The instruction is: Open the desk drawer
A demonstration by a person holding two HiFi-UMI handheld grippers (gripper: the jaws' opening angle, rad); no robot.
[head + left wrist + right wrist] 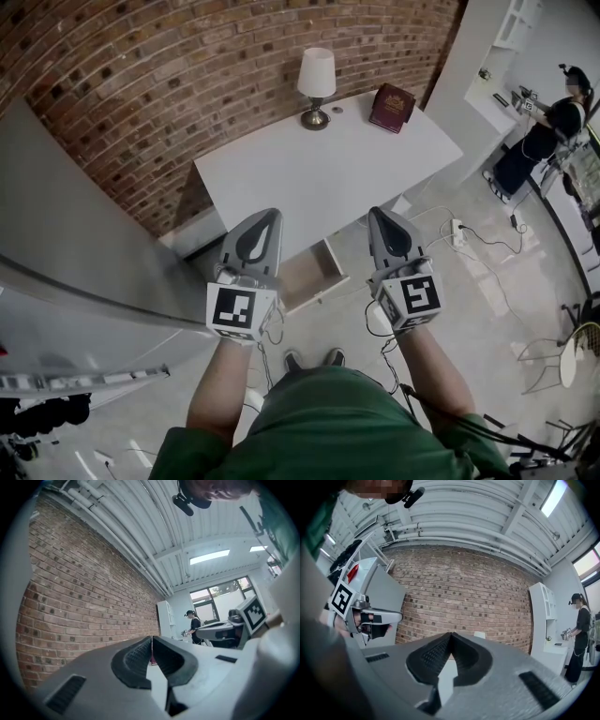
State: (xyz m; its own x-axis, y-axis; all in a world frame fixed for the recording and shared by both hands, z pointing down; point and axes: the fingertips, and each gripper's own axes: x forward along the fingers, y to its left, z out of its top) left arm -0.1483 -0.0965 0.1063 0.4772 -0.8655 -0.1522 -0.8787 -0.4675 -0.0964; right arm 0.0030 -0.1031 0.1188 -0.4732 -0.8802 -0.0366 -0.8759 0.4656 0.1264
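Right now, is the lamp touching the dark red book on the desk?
Apart. The head view shows the lamp and the book with a strip of bare white desk between them.

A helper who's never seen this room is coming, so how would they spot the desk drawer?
Find the brick wall; a white desk stands before it, bearing a lamp and a dark red book. The drawer juts open from the desk's near edge, its beige inside unlike the white top.
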